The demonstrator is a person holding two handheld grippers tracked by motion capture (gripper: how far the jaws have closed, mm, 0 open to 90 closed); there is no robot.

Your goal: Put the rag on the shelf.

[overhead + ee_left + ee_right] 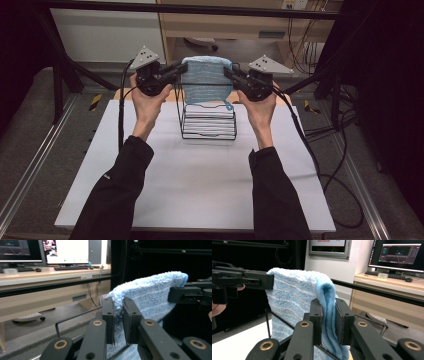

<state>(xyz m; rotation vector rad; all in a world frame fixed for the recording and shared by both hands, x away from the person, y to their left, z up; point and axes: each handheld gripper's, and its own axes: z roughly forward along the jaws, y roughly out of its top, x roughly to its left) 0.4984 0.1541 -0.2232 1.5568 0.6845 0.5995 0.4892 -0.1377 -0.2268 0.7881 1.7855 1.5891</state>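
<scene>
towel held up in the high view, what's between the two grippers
The blue towel itself spans the gap, pinched at each side by the left gripper and the right gripper, above the wire rack.

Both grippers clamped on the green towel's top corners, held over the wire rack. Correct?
Not quite: the towel is light blue, not green, as the high view shows. The rest holds: the left gripper and right gripper are each shut on a top corner, over the wire rack.
</scene>
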